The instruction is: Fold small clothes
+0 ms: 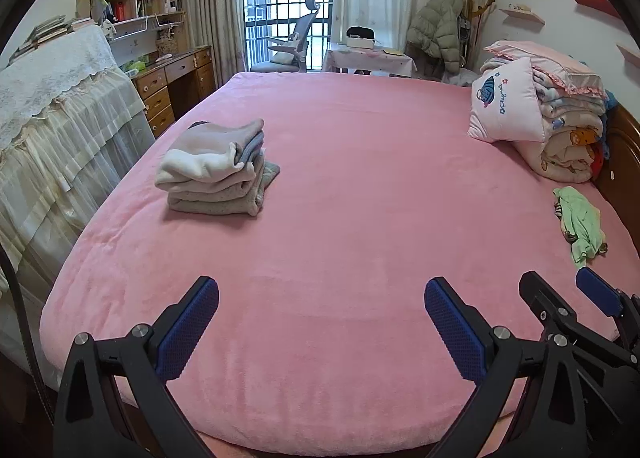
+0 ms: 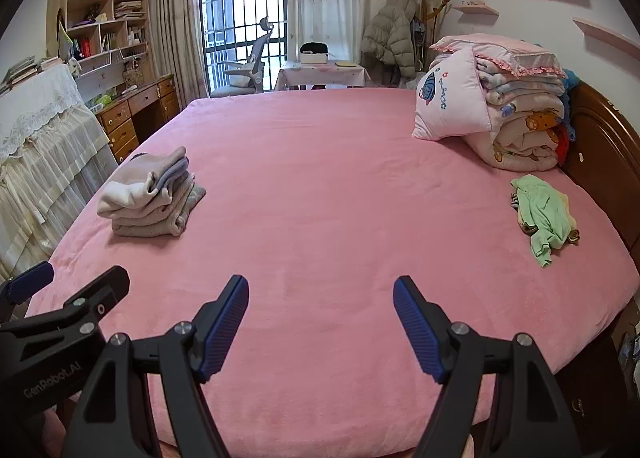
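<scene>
A stack of folded small clothes (image 1: 218, 168) (image 2: 150, 200), beige, white and grey, rests on the left side of the pink bed (image 1: 340, 186) (image 2: 328, 186). A crumpled light-green garment (image 1: 580, 224) (image 2: 542, 216) lies at the right side near the headboard. My left gripper (image 1: 322, 290) hovers open over the bed's near edge with nothing between its blue pads. My right gripper (image 2: 321, 288) is open and empty too, beside the left one; its fingers (image 1: 596, 292) show at the right of the left wrist view.
A pink pillow (image 1: 506, 106) (image 2: 450, 102) leans on a pile of folded quilts (image 1: 568, 126) (image 2: 524, 118) against the wooden headboard (image 2: 600, 146). A lace-covered piece of furniture (image 1: 60, 118) and a desk (image 1: 172, 86) line the left side. An office chair (image 1: 294, 42) stands by the barred window.
</scene>
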`<state>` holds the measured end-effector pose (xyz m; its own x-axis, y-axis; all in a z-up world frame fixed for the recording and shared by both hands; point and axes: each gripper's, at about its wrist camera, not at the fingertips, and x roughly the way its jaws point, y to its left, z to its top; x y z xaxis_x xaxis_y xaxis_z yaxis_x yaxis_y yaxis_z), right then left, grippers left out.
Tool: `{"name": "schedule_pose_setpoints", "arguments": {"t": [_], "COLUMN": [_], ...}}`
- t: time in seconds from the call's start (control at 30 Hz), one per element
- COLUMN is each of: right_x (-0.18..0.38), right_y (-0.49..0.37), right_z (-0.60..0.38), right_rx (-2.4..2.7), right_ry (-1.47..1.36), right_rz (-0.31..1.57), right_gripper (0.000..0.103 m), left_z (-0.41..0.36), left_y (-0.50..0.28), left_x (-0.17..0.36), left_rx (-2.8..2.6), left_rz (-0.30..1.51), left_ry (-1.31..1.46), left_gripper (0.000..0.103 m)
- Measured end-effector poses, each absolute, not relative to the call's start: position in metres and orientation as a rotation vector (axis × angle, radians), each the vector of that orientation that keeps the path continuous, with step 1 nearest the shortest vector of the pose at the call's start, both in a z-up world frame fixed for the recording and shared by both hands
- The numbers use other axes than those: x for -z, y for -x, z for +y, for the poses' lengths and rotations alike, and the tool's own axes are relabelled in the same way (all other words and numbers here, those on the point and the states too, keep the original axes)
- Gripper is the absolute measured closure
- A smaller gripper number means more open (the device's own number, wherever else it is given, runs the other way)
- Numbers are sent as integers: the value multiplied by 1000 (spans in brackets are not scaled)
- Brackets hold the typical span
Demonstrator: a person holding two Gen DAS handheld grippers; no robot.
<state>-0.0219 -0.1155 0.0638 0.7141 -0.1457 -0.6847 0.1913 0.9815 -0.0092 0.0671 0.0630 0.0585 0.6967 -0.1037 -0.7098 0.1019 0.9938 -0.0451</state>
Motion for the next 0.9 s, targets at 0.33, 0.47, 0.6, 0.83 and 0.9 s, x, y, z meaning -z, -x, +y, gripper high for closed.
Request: {"name": "schedule_pose_setpoints", "arguments": {"t": [0.33,0.47,0.6,0.83,0.9], "right_x": [-61,-60,-60,-54,-53], "right_y": [20,20,20,18,17], "right_z": [-111,-112,-113,-117,-117], "right_rx": [209,208,210,214,218], "right_ry": [-33,-38,-38,-45,-37], "right_rz": [752,758,761,770,768], "right_gripper": [28,28,28,28,28], "left_z": [60,59,57,61,63], "left_y": [-72,-72,-72,-71,-71], "left_x": [-56,-54,-52,-47,-47], "left_rx": [100,96,89,89,89], "left_rz": [804,805,810,818,818], "left_ry": [-1,-3,-2,13,14], "left_gripper": [1,1,1,1,1]}}
